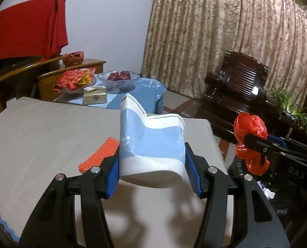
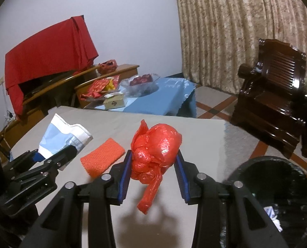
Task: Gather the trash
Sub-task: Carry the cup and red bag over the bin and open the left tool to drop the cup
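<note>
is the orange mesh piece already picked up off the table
No, the orange mesh piece lies flat on the table, with neither gripper on it.

Bare grey table top (image 2: 194, 136) open ahead of both grippers, orange mesh pad (image 2: 102, 157) lying flat near its middle, black bin (image 2: 277, 186) mouth open just off the right edge, dark wooden chair (image 2: 273, 101) beyond, cluttered blue table (image 2: 159, 101) behind the far edge.

- Paper bag (image 1: 151, 142): pale blue with white bands.
- Knotted plastic bag (image 2: 156, 146): glossy red.
- Mesh pad (image 2: 102, 156): orange, netted texture.
- Worktop (image 1: 50, 128): plain beige.
- Curtain (image 1: 225, 31): tan, mottled pattern.
</note>
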`<action>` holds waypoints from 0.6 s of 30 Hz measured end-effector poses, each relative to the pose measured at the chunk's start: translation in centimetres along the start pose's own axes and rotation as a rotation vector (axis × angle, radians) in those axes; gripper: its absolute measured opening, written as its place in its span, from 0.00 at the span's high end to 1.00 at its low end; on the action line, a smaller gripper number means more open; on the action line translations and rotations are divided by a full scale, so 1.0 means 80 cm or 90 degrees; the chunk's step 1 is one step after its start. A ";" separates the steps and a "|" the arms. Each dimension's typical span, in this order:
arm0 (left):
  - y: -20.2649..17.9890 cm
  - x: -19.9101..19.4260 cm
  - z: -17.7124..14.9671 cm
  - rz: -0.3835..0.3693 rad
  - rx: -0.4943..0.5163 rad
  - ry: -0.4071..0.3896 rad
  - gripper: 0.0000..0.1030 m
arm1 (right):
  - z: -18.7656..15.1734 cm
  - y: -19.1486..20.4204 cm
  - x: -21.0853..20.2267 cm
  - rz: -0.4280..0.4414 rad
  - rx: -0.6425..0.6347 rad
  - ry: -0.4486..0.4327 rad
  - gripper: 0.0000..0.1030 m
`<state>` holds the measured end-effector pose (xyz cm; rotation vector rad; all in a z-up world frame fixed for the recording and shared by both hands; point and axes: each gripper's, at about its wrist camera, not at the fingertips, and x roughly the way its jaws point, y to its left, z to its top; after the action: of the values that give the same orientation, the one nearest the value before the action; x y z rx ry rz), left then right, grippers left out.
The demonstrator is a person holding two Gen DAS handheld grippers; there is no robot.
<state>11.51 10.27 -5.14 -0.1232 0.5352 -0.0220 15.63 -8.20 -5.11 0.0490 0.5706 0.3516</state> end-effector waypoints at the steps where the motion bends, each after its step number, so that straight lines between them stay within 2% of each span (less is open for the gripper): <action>1: -0.008 -0.002 0.001 -0.006 0.003 -0.002 0.48 | -0.001 -0.005 -0.005 -0.005 0.002 -0.002 0.61; 18: -0.117 -0.003 -0.002 -0.106 0.068 -0.008 0.48 | -0.023 -0.102 -0.077 -0.105 0.062 -0.036 0.61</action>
<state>11.36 0.95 -4.03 -0.0630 0.5087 -0.2123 12.41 -18.03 -4.61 0.1042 0.5322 0.1610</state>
